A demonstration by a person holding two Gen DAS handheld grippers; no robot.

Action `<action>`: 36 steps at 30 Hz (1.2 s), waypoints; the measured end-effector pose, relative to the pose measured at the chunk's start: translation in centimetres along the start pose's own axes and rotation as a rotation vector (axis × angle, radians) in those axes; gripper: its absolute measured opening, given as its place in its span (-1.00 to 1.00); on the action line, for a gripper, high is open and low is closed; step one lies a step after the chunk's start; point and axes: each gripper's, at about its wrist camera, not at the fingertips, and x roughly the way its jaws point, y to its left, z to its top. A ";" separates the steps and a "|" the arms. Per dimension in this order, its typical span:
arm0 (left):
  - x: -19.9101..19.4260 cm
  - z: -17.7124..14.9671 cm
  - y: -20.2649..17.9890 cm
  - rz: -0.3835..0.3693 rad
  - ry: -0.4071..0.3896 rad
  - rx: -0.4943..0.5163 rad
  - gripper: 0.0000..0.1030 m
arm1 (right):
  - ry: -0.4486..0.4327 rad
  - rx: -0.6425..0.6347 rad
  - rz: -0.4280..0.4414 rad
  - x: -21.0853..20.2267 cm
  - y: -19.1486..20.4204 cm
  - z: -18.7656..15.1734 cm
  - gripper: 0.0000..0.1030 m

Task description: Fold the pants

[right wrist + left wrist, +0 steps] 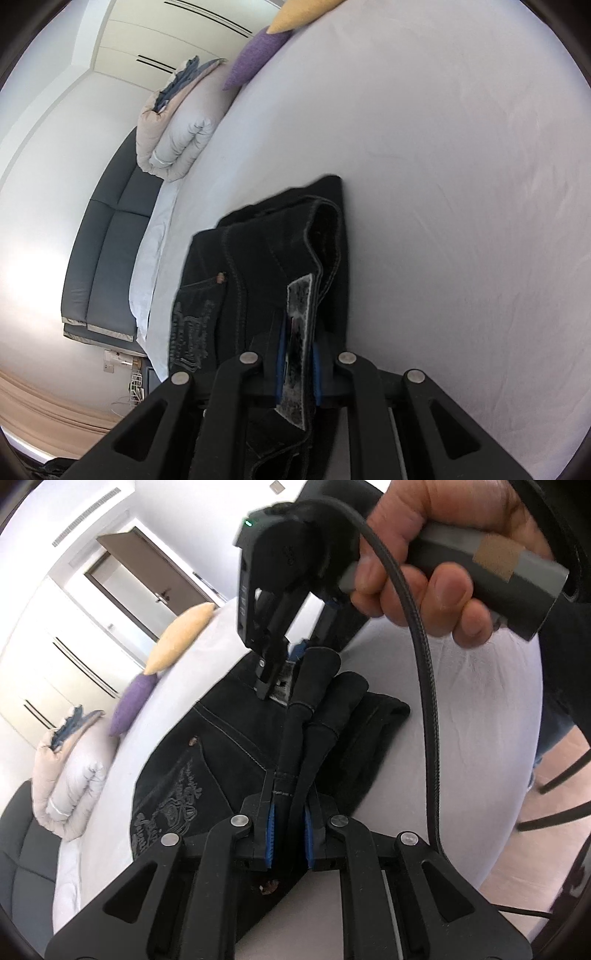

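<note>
The black pants (229, 760) lie on the white bed sheet (461, 716), bunched into several thick layers; in the left wrist view the hems stand up as dark rounded folds, and how many layers are stacked there is hard to count. The left gripper (288, 843) pinches a bundle of these folds between its blue pads (269, 840), with the fabric filling the gap completely. Below the pads the cloth passes behind the black linkage and is cut off from sight.

The right gripper (271, 690) shows in the same view, held by a hand (424, 565) around a grey handle; its tips press down at the waistband near a pale label, but the tips themselves are small and dark against dark denim. In its own camera the right gripper (298, 363) is closed on the waistband, a grey-speckled label (300, 332) standing upright between the blue pads. The pants (258, 266) are slightly blurred here, and the pale stitched design on the pocket (192, 332) cannot be read; it is probably lettering.

At the far edge of the bed lie a purple cushion (255, 55), a yellow cushion (177, 642) and a rolled duvet (177, 129), with a dark sofa (107, 240) beyond, partly cut off by the frame's round edge.
</note>
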 end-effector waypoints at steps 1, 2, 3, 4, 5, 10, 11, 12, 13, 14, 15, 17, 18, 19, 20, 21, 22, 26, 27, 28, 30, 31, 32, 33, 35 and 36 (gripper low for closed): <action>0.0 0.0 0.5 -0.010 0.003 -0.014 -0.76 | -0.006 0.010 0.013 0.0 -0.3 -0.1 -0.75; 0.0 -0.1 1.2 -0.037 0.005 -0.043 -0.75 | -0.010 0.012 0.019 -0.1 -0.4 -0.2 -0.75; -0.1 -0.2 2.1 -0.067 0.008 -0.074 -0.74 | -0.015 0.010 0.024 -0.2 -0.4 -0.2 -0.74; -0.3 -0.4 3.2 -0.105 0.009 -0.113 -0.72 | -0.017 0.005 0.026 -0.2 -0.5 -0.3 -0.73; -0.5 -0.5 4.0 -0.132 0.010 -0.140 -0.71 | -0.018 0.007 0.030 -0.3 -0.5 -0.3 -0.69; -3.0 -2.3 9.7 -0.278 -0.036 -0.333 -0.64 | -0.040 0.020 0.016 -1.6 -0.1 -0.7 -0.45; -3.3 -2.8 11.2 -0.291 -0.043 -0.372 -0.64 | -0.049 0.019 0.005 -2.1 0.1 -0.8 -0.40; -3.1 -3.1 12.7 -0.303 -0.045 -0.403 -0.64 | -0.062 0.024 -0.010 -2.6 0.2 -1.0 -0.36; -2.8 -3.5 14.1 -0.314 -0.042 -0.444 -0.64 | -0.088 0.035 -0.039 -3.4 0.3 -1.2 -0.21; -2.4 -3.9 15.6 -0.325 -0.036 -0.501 -0.64 | -0.109 0.039 -0.051 -4.0 0.6 -1.3 -0.21; -1.3 -4.2 17.5 -0.346 -0.027 -0.559 -0.64 | -0.129 0.039 -0.038 -4.6 0.8 -1.5 -0.21; 0.9 -4.5 20.0 -0.390 -0.006 -0.646 -0.64 | -0.150 0.026 0.021 -5.5 2.1 -1.8 -0.21; 2.2 -5.0 21.4 -0.419 0.003 -0.683 -0.64 | -0.150 0.007 0.037 -5.6 2.8 -2.0 -0.22; 3.7 -5.4 22.5 -0.462 0.019 -0.718 -0.64 | -0.140 -0.021 0.053 -5.3 3.6 -2.3 -0.23; 5.6 -6.2 23.8 -0.501 0.041 -0.769 -0.64 | -0.117 -0.053 0.066 -4.8 4.4 -2.5 -0.26; 7.2 -6.9 24.4 -0.522 0.069 -0.814 -0.64 | -0.084 -0.084 0.062 -3.9 5.2 -2.8 -0.29; 8.4 -7.6 24.4 -0.550 0.099 -0.857 -0.64 | -0.060 -0.101 0.041 -3.0 5.6 -3.0 -0.35; 10.5 -10.3 23.8 -0.609 0.131 -0.963 -0.64 | -0.002 -0.061 0.026 -0.7 4.3 -3.5 -0.37; 10.2 -10.7 23.7 -0.601 0.124 -0.964 -0.64 | 0.010 -0.048 0.014 -0.3 3.8 -3.7 -0.43; 9.9 -10.9 23.5 -0.596 0.118 -0.959 -0.64 | 0.010 -0.052 0.007 -0.3 3.5 -4.0 -0.61; 9.4 -11.2 22.7 -0.583 0.104 -0.934 -0.64 | 0.004 -0.074 0.013 -0.6 3.4 -4.6 -0.62; 8.7 -11.3 22.3 -0.567 0.098 -0.920 -0.64 | -0.001 -0.078 0.014 -0.8 3.4 -4.9 -0.62; 7.9 -11.4 21.6 -0.552 0.083 -0.905 -0.64 | -0.005 -0.083 0.014 -0.9 3.5 -5.1 -0.62; 7.6 -11.5 21.3 -0.545 0.075 -0.893 -0.64 | -0.012 -0.094 0.015 -1.0 3.6 -5.4 -0.61; 6.2 -11.5 19.8 -0.518 0.062 -0.866 -0.64 | -0.027 -0.113 0.015 -1.4 3.6 -5.9 -0.60; 6.2 -11.5 19.1 -0.513 0.054 -0.864 -0.64 | -0.037 -0.120 0.020 -1.7 3.7 -6.3 -0.59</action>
